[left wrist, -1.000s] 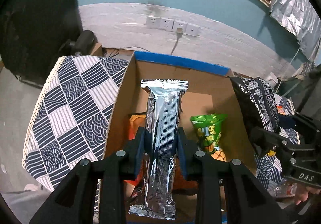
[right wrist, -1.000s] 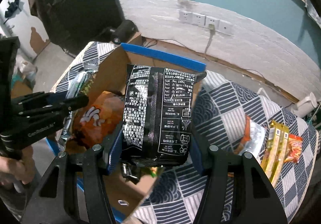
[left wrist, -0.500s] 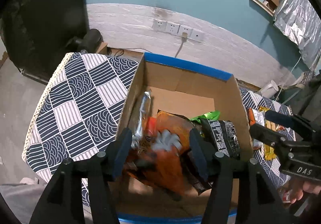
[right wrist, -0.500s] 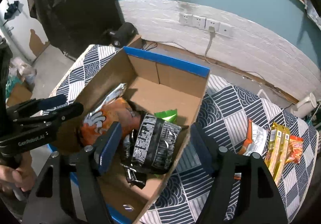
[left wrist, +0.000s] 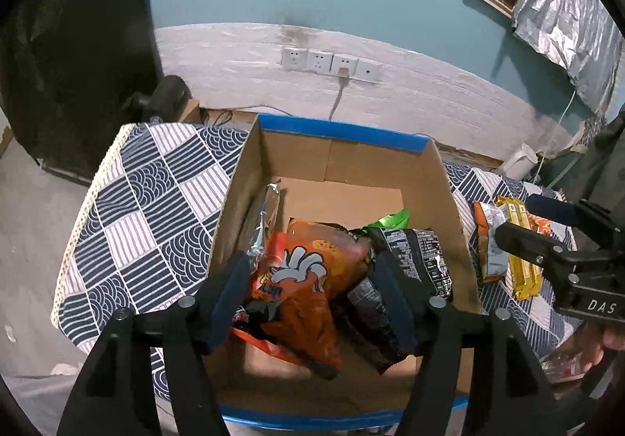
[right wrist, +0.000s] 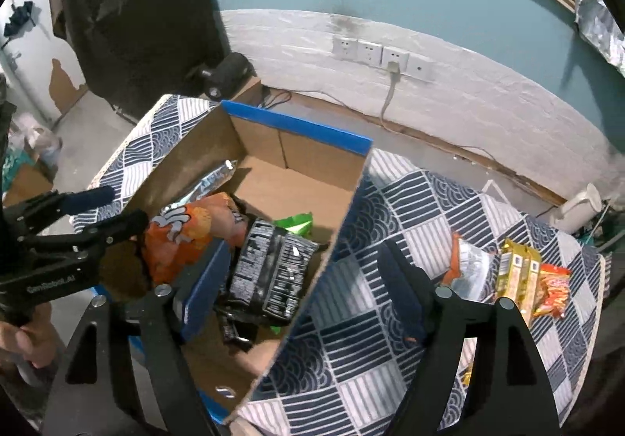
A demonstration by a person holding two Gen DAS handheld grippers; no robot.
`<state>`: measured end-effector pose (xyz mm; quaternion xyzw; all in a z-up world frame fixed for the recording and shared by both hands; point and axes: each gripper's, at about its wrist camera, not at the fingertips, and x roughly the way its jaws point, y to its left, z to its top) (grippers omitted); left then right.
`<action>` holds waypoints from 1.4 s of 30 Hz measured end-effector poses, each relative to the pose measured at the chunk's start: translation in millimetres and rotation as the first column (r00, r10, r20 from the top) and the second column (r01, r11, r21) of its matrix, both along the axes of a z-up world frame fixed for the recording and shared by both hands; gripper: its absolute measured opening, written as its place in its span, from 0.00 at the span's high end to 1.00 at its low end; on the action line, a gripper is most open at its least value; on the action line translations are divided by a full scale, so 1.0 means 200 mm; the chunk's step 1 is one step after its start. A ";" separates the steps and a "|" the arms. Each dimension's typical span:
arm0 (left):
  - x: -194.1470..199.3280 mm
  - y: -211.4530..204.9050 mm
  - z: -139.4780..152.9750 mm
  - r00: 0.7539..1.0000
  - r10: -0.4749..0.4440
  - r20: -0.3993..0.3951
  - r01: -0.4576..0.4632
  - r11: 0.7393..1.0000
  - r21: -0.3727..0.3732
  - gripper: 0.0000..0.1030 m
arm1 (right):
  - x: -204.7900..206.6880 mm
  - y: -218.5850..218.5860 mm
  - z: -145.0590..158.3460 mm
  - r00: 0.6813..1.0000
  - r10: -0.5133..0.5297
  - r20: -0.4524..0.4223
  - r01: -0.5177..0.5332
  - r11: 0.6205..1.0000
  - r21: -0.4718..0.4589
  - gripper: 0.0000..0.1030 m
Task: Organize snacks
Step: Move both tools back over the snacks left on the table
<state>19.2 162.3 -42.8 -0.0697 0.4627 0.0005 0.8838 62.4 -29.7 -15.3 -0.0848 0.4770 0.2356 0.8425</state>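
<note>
Left wrist view: the left gripper (left wrist: 314, 295) hangs over an open cardboard box (left wrist: 343, 155) with blue-taped rims. Its jaws have just been opening and now stand released, gripping nothing. Below them in the box lie an orange snack bag (left wrist: 312, 272) at centre, a black snack bag (left wrist: 414, 264) touching it at 3 o'clock, a silver foil packet (left wrist: 267, 217) leaning on the box wall at 10 o'clock, and a green packet (left wrist: 390, 219) peeking out at 1 o'clock. The box sits on a table under a navy-and-white patterned cloth (left wrist: 148, 221).

Right wrist view: the right gripper (right wrist: 300, 289) straddles the box's near corner, one jaw inside, one outside. Its jaws have also just been opening and are released and empty, the black bag lying beneath them. At 3 o'clock on the cloth lie a yellow packet (right wrist: 517, 272), a red-orange packet (right wrist: 552, 289) just beside it, and an orange-and-silver bag (right wrist: 468, 264).
</note>
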 end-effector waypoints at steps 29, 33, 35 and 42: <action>0.08 -0.70 0.01 0.969 -0.242 -0.050 0.245 0.966 0.079 0.32 | -0.03 -0.80 -0.04 0.973 -0.229 0.004 0.229 0.973 -0.008 0.24; 0.09 -0.82 -0.02 0.958 -0.278 -0.072 0.284 0.955 0.083 0.32 | -0.03 -0.91 -0.05 0.966 -0.260 0.002 0.260 0.966 -0.012 0.24; 0.10 -0.88 -0.03 0.952 -0.292 -0.088 0.299 0.951 0.084 0.32 | -0.04 -0.96 -0.06 0.961 -0.275 0.010 0.275 0.961 -0.024 0.24; 0.15 -1.02 -0.08 0.940 -0.319 -0.121 0.328 0.943 0.064 0.32 | -0.03 -1.15 -0.13 0.949 -0.315 -0.020 0.314 0.949 -0.031 0.24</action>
